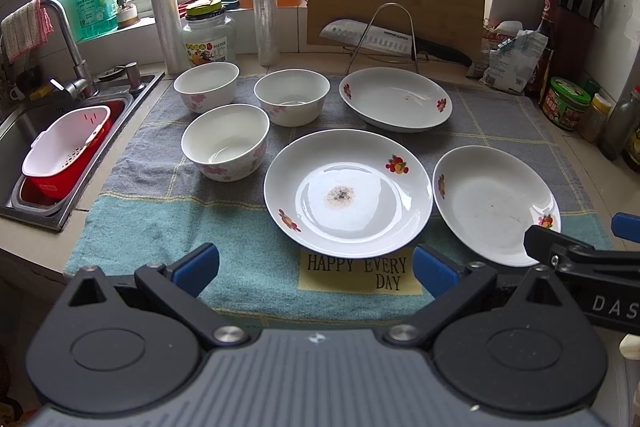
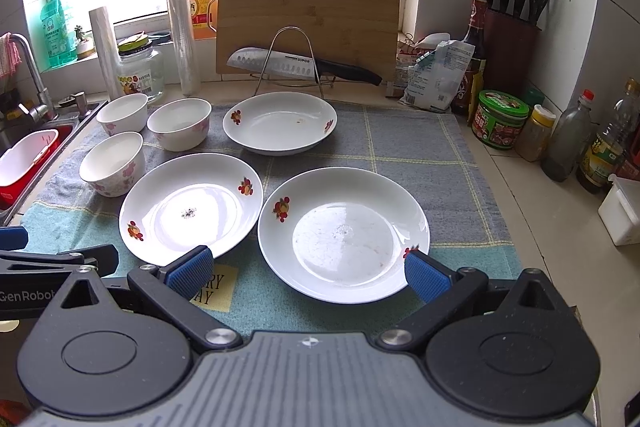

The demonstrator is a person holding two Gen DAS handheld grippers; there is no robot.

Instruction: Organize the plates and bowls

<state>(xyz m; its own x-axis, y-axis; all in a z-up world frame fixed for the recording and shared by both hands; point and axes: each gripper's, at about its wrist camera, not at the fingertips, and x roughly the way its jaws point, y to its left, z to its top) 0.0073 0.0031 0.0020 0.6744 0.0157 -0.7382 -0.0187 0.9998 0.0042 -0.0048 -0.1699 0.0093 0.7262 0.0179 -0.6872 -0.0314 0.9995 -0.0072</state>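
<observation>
Both the left tongs (image 1: 316, 269) and right tongs (image 2: 306, 269) hang released above three plates (image 2: 344, 233) and three bowls (image 1: 226, 141) on the towel-covered tabletop (image 2: 540, 227).

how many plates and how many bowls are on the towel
plates: 3 – back plate, left plate, right plate
bowls: 3 – far-left bowl, middle bowl, near bowl
total: 6
</observation>
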